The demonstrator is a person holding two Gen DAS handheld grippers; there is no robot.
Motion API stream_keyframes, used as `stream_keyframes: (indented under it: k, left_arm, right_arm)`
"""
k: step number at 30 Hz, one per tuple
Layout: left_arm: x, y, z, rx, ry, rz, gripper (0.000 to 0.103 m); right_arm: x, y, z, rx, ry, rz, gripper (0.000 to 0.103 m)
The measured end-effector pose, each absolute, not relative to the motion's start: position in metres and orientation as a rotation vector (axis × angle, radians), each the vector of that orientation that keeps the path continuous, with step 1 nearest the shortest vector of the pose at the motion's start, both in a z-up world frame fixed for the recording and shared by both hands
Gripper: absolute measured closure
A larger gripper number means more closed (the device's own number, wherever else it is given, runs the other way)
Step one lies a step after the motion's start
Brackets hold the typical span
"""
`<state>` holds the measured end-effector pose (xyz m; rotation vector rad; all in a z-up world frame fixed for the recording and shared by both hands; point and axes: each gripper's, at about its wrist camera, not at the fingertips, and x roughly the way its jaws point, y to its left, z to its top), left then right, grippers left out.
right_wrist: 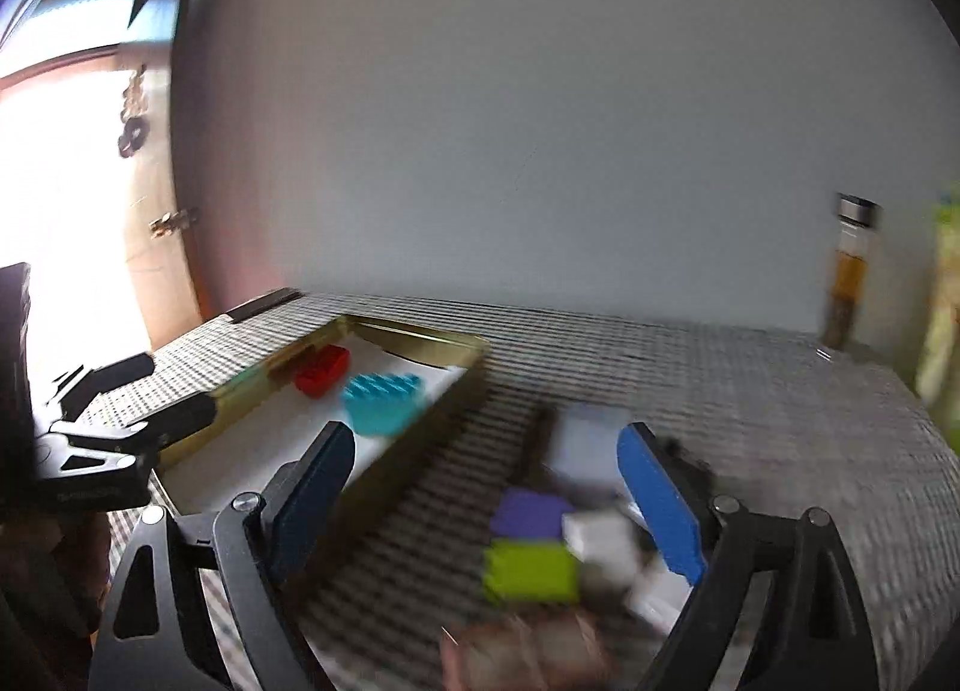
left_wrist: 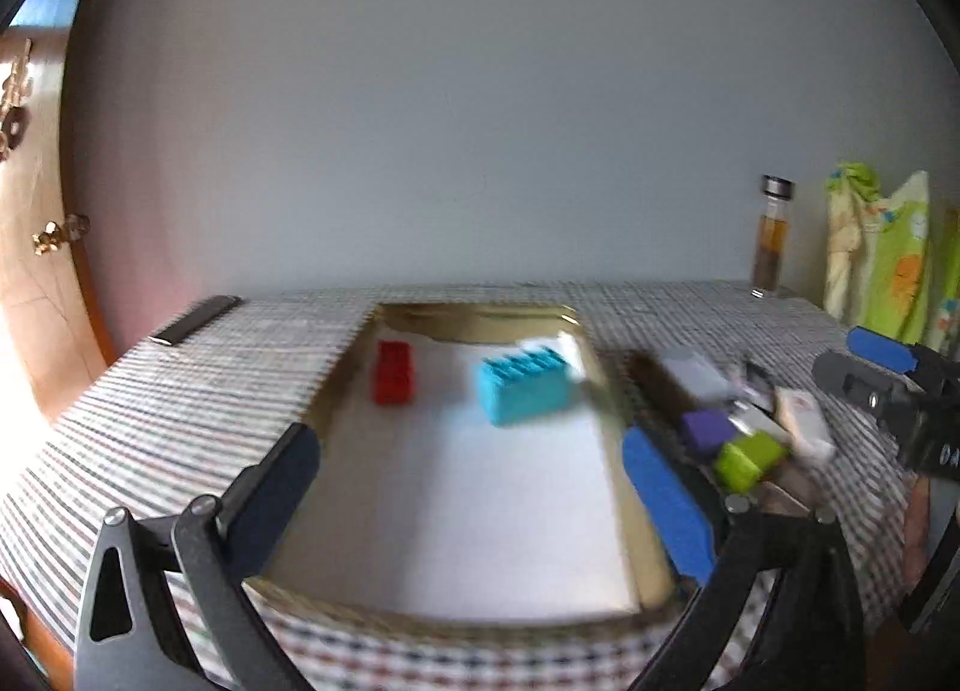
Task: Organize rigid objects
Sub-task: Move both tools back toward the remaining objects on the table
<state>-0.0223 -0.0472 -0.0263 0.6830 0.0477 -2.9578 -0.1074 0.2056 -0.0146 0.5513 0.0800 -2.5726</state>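
Note:
A gold-rimmed tray (left_wrist: 600, 373) with a white floor lies on the checked tablecloth. In it are a red brick (left_wrist: 393, 372) and a cyan brick (left_wrist: 525, 385). My left gripper (left_wrist: 468, 460) is open and empty over the tray's near half. To the tray's right lies a pile with a purple block (left_wrist: 705, 430), a green block (left_wrist: 747, 460) and several white and grey pieces. My right gripper (right_wrist: 486, 469) is open and empty above that pile, with the purple block (right_wrist: 531, 514) and green block (right_wrist: 531, 571) between its fingers. The tray (right_wrist: 420, 340) sits to its left. Both views are blurred.
A glass bottle (left_wrist: 774, 235) with brown contents stands at the table's far right by the wall. A green patterned cloth (left_wrist: 882, 253) hangs beside it. A dark flat bar (left_wrist: 195, 319) lies at the far left corner. A wooden door is on the left.

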Motion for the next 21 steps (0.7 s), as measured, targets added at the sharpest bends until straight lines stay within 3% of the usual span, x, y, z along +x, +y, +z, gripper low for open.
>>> stream_keyframes:
  k: [9,21]
  left_arm:
    - [-0.019,0.026,-0.025,0.727,-0.058,-3.099,0.001]
    - [-0.045,0.1,-0.058,1.0,-0.199,-3.186,0.005]
  right_arm:
    - [-0.094,0.293,-0.042,0.65,-0.022,-2.778,0.008]
    - [-0.087,0.322,-0.072,0.687,-0.171,-2.819,0.008]
